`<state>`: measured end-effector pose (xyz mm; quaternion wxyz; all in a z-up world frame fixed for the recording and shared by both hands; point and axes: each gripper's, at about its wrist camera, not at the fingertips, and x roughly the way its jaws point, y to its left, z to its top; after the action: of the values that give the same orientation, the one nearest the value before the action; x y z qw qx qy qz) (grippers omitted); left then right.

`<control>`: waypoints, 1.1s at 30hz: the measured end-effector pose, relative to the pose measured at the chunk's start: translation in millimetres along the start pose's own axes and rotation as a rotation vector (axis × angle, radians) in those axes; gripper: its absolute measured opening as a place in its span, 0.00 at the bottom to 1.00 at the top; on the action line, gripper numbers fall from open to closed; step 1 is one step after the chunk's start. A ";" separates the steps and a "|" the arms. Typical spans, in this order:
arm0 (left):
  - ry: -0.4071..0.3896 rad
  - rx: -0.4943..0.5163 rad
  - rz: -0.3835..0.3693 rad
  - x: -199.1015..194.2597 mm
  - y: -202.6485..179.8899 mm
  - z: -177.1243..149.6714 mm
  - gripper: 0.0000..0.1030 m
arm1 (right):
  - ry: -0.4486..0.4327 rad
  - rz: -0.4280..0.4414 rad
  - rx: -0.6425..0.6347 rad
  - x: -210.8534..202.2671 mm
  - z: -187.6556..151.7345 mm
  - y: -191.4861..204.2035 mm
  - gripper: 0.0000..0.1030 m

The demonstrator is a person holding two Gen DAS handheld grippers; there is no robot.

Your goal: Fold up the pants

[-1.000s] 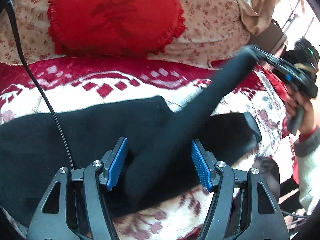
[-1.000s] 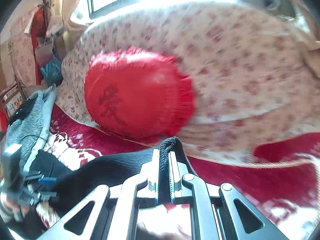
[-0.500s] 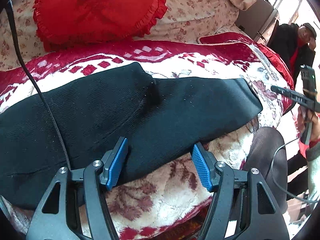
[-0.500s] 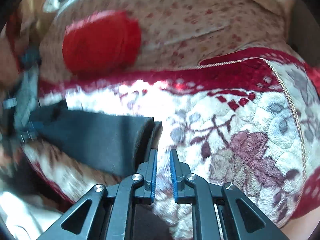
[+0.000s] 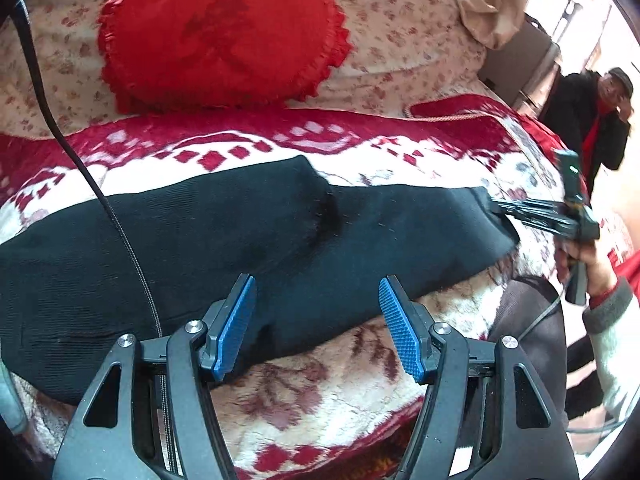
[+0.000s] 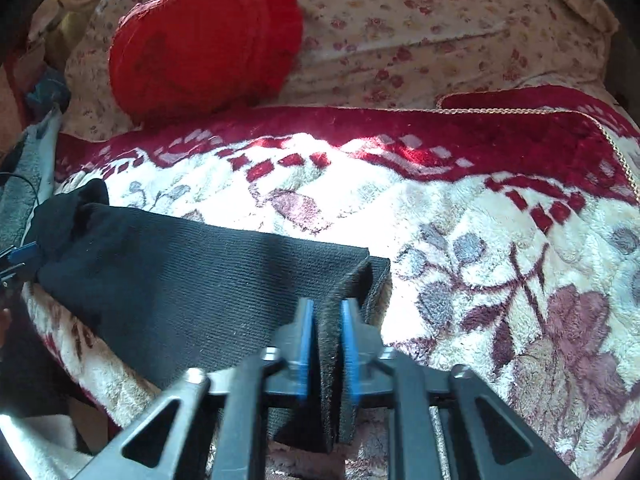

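Black pants [image 5: 280, 240] lie lengthwise across the flowered blanket, both legs stacked flat. My left gripper [image 5: 316, 320] hovers open over their near edge, its blue pads [image 5: 234, 324] apart with only flat cloth below them. In the right wrist view the pants [image 6: 180, 280] stretch away to the left. My right gripper [image 6: 327, 320] is shut on the leg hem, and the thick black cuff stands pinched between its blue pads. The left wrist view shows that right gripper [image 5: 532, 216] at the pants' right end, held by a hand [image 5: 588, 264].
A red heart cushion [image 5: 224, 36] leans on the floral cover behind the pants. The red and cream blanket [image 5: 320, 392] drops off at the near edge. A person in dark clothes [image 5: 588, 120] stands at the far right. A black cable [image 5: 100, 200] crosses the pants' left part.
The right gripper let the lifted leg drop flat onto the other leg, then sank to the hem and shut on it. The left gripper stayed open and drifted a little.
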<state>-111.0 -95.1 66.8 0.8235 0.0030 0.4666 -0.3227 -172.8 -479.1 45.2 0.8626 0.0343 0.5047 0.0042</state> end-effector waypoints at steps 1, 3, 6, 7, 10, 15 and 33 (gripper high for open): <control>-0.002 -0.017 0.004 0.2 4.1 1.6 0.62 | -0.025 -0.012 -0.009 -5.1 -0.3 1.3 0.04; -0.011 -0.033 0.007 -0.1 8.0 3.3 0.62 | -0.089 -0.030 -0.018 -23.2 0.4 2.9 0.03; -0.022 -0.041 0.023 3.3 9.8 6.1 0.62 | -0.143 -0.064 -0.044 -47.4 2.9 5.1 0.03; -0.029 -0.042 0.026 6.5 9.6 6.7 0.62 | -0.153 -0.075 -0.052 -52.3 3.4 5.4 0.02; -0.038 -0.044 0.051 19.0 10.2 7.3 0.62 | -0.129 -0.153 -0.066 -47.2 3.7 1.3 0.01; -0.023 -0.030 0.113 41.0 11.6 7.3 0.62 | -0.024 -0.158 -0.039 -6.0 -5.5 -8.5 0.01; -0.058 -0.122 0.232 15.5 34.1 15.6 0.62 | -0.199 0.243 -0.026 -33.2 47.4 108.2 0.25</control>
<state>-75.3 -81.1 53.7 0.8670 -0.0025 0.4581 -0.1962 -144.8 -375.2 104.0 0.9019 0.0843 0.4086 0.1117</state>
